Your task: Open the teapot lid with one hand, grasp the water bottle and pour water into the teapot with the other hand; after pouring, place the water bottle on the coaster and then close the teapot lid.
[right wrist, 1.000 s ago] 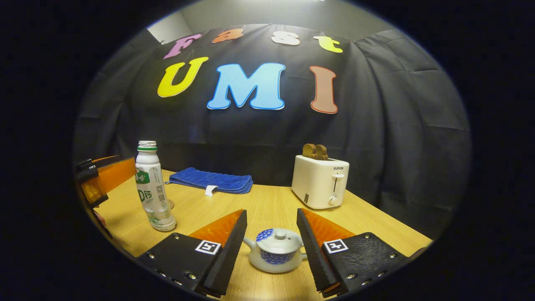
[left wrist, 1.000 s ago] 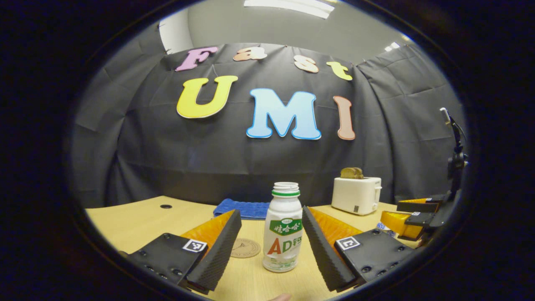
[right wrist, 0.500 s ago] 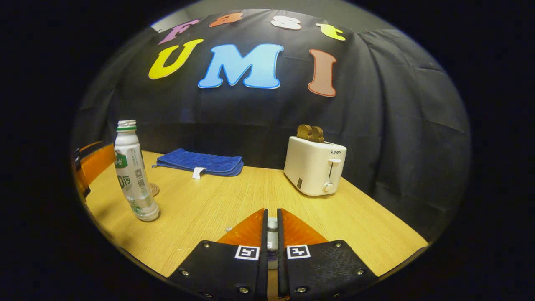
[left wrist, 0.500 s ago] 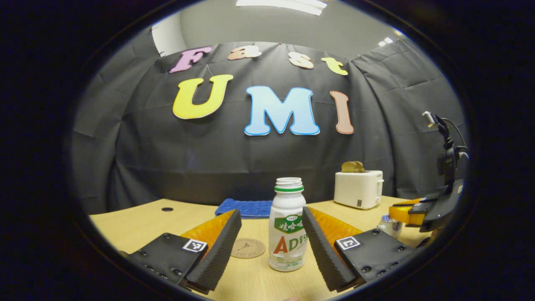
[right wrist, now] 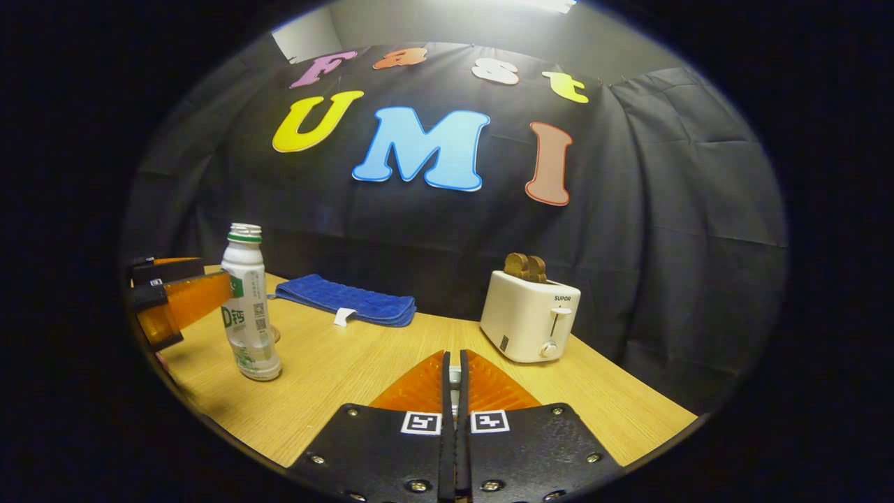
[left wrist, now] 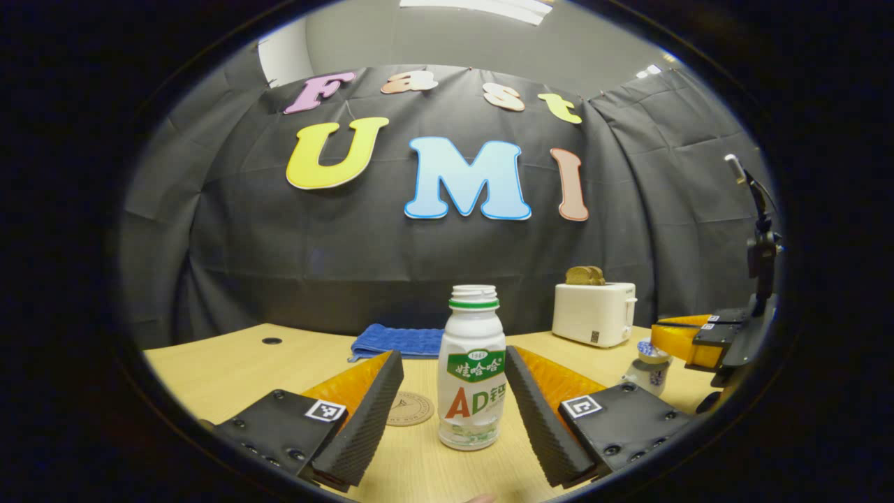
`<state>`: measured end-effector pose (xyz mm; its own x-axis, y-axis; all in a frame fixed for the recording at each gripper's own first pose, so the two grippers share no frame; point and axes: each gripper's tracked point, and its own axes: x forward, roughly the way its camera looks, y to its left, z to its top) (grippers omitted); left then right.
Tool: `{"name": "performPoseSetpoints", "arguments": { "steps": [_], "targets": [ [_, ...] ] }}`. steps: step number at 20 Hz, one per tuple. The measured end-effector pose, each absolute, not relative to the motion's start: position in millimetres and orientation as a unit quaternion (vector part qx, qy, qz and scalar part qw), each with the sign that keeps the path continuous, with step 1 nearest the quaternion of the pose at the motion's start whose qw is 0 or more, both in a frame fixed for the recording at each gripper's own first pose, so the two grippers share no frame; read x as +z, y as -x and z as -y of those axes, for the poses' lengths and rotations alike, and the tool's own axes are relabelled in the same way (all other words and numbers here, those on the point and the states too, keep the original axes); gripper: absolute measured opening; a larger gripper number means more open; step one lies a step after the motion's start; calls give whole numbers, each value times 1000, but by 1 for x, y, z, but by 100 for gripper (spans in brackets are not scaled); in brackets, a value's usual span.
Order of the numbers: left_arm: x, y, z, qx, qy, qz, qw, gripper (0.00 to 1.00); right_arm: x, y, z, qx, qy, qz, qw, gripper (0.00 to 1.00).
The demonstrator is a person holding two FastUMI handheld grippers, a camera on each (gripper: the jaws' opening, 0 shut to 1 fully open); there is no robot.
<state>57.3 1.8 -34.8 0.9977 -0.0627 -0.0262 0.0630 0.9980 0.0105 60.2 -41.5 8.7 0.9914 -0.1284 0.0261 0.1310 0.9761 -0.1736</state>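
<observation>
Two risks stand out: the left gripper (left wrist: 454, 402), fingers apart around the uncapped white plastic water bottle (left wrist: 471, 374), could tip it if it closes off-centre. The right gripper (right wrist: 455, 381), fingers together on something pale, probably the small white-and-blue ceramic teapot (left wrist: 650, 370) lid's knob, might lose it.

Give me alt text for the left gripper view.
The left tongs stand open around an upright, uncapped water bottle on a wooden table. A round coaster lies behind it, with a blue cloth and a toaster farther back.

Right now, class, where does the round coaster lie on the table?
In the left gripper view the coaster lies flat just left of the water bottle, in front of the blue cloth.
</observation>
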Motion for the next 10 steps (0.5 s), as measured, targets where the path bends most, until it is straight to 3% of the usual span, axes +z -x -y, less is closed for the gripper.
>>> {"name": "performPoseSetpoints", "arguments": {
  "steps": [5, 6, 8, 10],
  "targets": [
    [-53, -68, 12, -41, -27, -34, 998, 100, 4, -55, 31, -44, 93, 3, 995, 1],
    [-56, -70, 12, -41, -25, -38, 998, 87, 3, -54, 31, -42, 91, 3, 995, 1],
    [-60, -77, 11, -40, -22, -41, 998, 100, 4, -54, 30, -40, 85, 4, 996, 1],
    [-59, -89, 11, -44, -16, -40, 998, 100, 3, -54, 29, -37, 85, 4, 996, 1]
  ]
}}
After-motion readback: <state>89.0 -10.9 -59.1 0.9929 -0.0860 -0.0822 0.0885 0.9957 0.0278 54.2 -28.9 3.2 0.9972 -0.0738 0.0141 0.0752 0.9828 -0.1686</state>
